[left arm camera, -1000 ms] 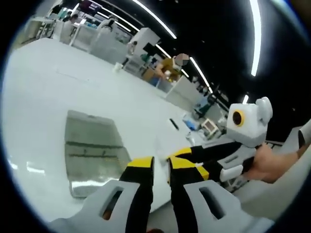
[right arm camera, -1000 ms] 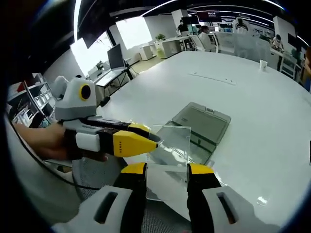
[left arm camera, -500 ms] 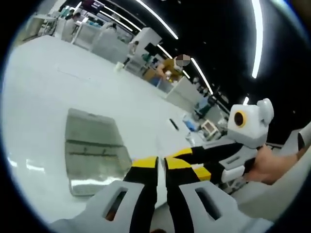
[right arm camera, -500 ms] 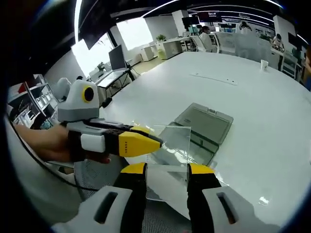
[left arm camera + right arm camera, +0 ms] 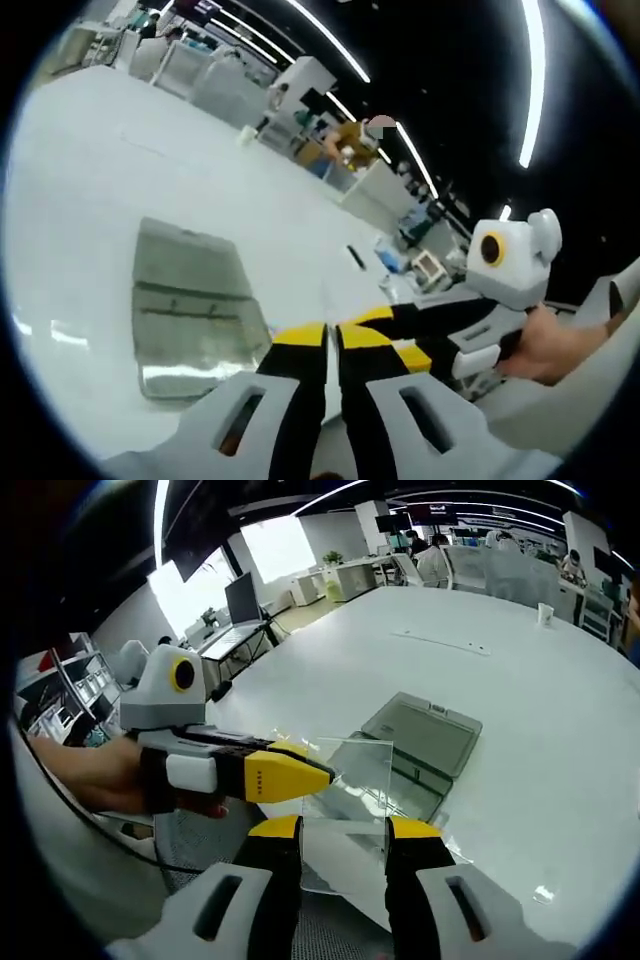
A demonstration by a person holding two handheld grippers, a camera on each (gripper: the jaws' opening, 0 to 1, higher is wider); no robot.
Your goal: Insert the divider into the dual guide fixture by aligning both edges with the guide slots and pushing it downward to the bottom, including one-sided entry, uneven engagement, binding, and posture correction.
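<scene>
The divider [image 5: 352, 780], a clear sheet, hangs above the near edge of the white table [image 5: 520, 680], in front of the fixture [image 5: 415, 742], a grey see-through tray lying flat on the table. The sheet's edges show as faint lines; its lower part blurs into the table edge and the mat below. In the left gripper view the sheet is seen edge-on as a thin pale line and is hard to make out.

The left gripper [image 5: 325, 772] comes in from the left of the right gripper view, its yellow tips clenched on the sheet's left edge. In the left gripper view its own jaws [image 5: 330, 340] stand almost together, with only a narrow slit between them. A hand [image 5: 95, 775] grips its handle.

The right gripper [image 5: 343, 832] has its jaws spread wide, the sheet's lower edge between them; whether either tip touches the sheet cannot be told. In the left gripper view it [image 5: 375, 318] enters from the right, and its tips are partly hidden behind the left gripper's own jaws.

In the left gripper view the fixture [image 5: 190, 310] lies flat on the table [image 5: 120, 180], and its inner slots cannot be made out.
</scene>
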